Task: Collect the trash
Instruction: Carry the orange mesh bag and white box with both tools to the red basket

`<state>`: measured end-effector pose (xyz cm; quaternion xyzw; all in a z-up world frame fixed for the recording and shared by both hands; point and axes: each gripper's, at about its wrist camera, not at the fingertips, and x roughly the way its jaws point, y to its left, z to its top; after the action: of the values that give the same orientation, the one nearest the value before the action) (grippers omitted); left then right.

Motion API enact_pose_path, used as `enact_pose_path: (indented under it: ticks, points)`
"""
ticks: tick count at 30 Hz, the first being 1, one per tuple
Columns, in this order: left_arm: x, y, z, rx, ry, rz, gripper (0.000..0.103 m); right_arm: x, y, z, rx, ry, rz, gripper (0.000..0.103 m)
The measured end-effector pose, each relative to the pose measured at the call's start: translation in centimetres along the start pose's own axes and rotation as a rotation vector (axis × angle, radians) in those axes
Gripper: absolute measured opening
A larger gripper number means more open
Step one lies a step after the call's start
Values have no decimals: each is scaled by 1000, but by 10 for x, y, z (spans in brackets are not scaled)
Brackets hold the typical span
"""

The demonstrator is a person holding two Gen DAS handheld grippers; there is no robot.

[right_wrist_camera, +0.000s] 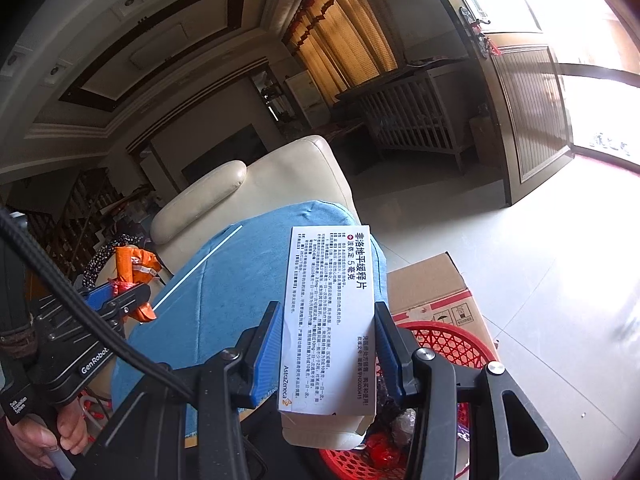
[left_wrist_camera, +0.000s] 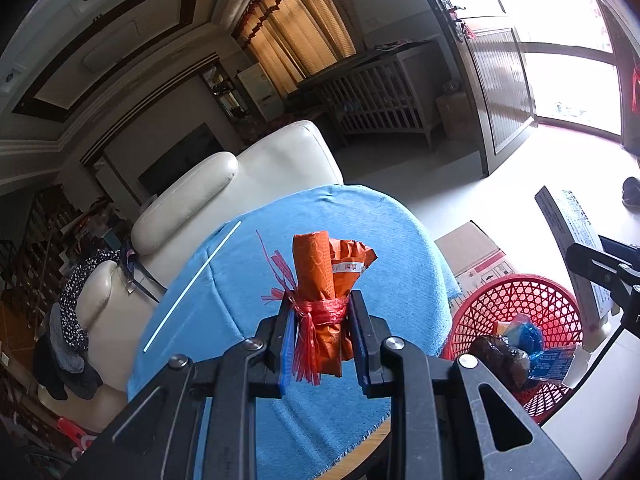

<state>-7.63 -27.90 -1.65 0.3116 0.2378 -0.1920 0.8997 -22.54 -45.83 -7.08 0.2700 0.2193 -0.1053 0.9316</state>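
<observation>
A cream sofa (left_wrist_camera: 276, 156) stands behind the blue-clothed desk (left_wrist_camera: 248, 264). Beside the desk, a red basket (left_wrist_camera: 520, 300) on the floor holds wrappers. The right claw (right_wrist_camera: 328, 344) pinches a white box (right_wrist_camera: 328, 320) above the desk edge and basket. The left claw (left_wrist_camera: 320, 320) pinches an orange packet (left_wrist_camera: 320, 276) tied with red string, above the desk.

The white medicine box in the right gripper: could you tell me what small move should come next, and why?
Probably ease the right gripper a little further over the red basket and release. The white medicine box is clamped between the pads, the basket lies just below and already holds trash.
</observation>
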Motion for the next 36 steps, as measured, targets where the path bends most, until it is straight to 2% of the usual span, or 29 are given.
enact_pose_path:
  ticks: [36]
  points:
    - [6,-30,-3,50,39,-99,26,10,-14,-6,57,16,-19,47]
